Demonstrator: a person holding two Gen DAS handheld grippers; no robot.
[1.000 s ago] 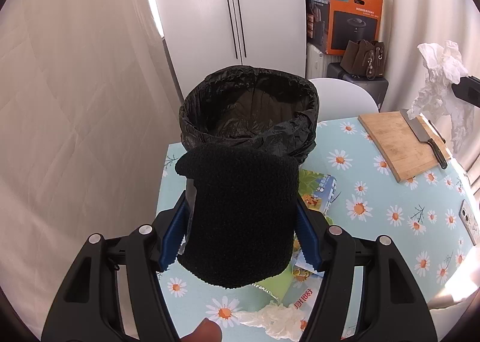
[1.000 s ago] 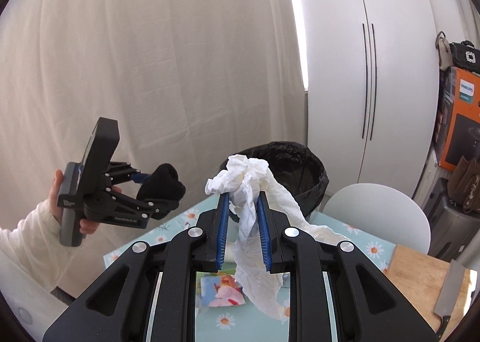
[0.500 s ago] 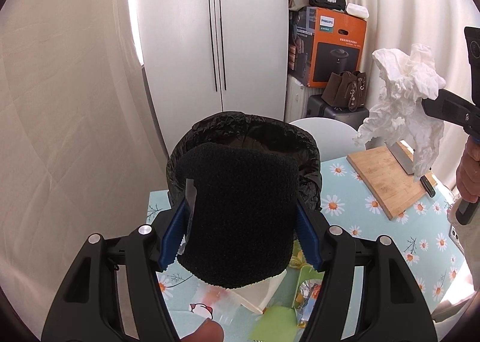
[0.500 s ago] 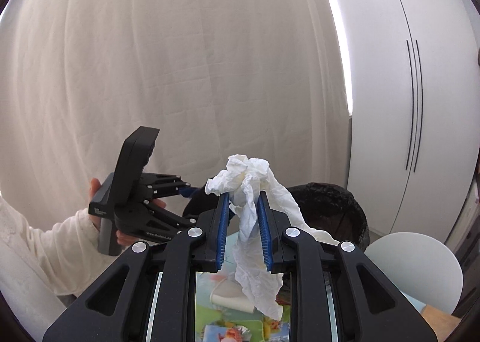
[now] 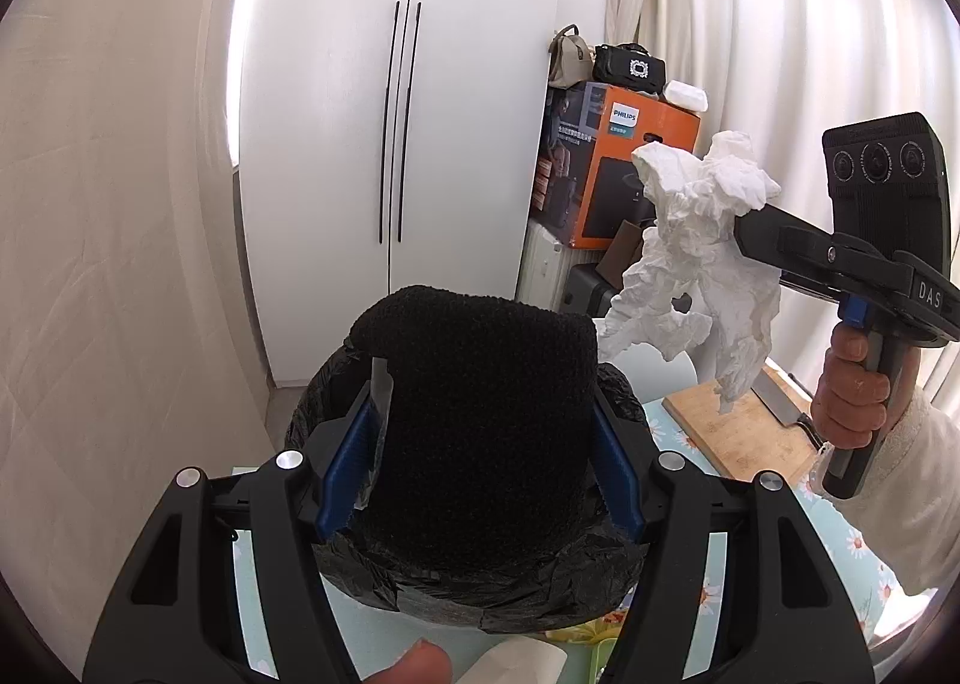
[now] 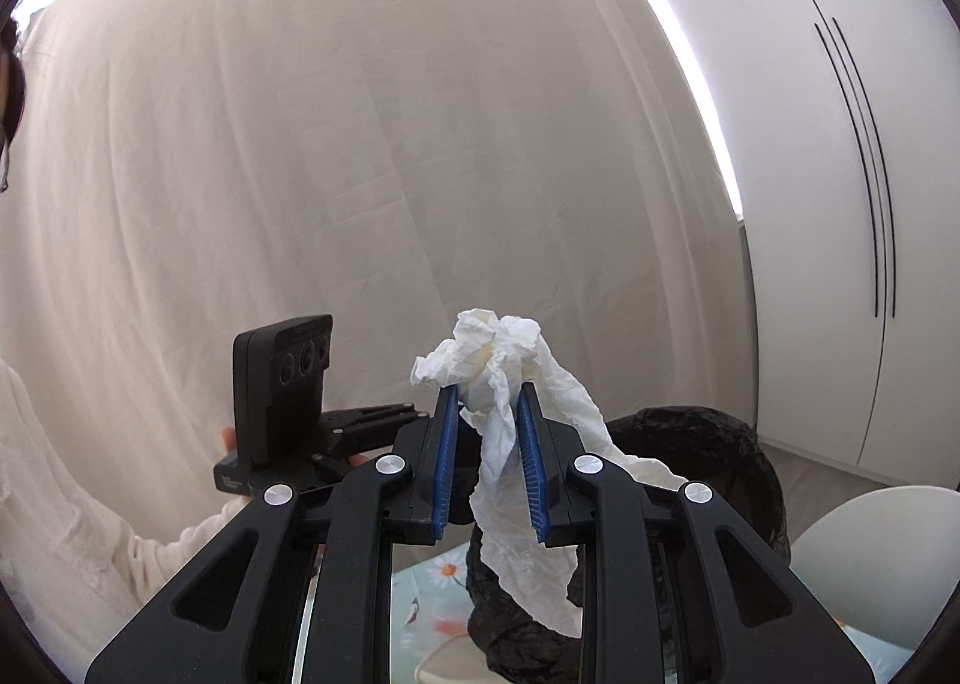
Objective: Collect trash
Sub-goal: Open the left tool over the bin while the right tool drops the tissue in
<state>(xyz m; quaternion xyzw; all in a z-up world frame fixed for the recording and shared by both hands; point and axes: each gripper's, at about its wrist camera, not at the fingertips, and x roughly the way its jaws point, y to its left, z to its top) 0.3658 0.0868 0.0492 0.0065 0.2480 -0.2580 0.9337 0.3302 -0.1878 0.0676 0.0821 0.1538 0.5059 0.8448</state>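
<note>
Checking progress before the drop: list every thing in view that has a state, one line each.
left gripper: shut on black fuzzy item
black fuzzy item: clamped, over the bin
right gripper: shut on crumpled tissue
crumpled tissue: held, hanging loose
trash bin: lined with black bag, open
cabinet doors: closed
knife: lying on cutting board

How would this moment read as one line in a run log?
left gripper: shut on black fuzzy item, over bin | right gripper: shut on crumpled tissue, near bin
</note>
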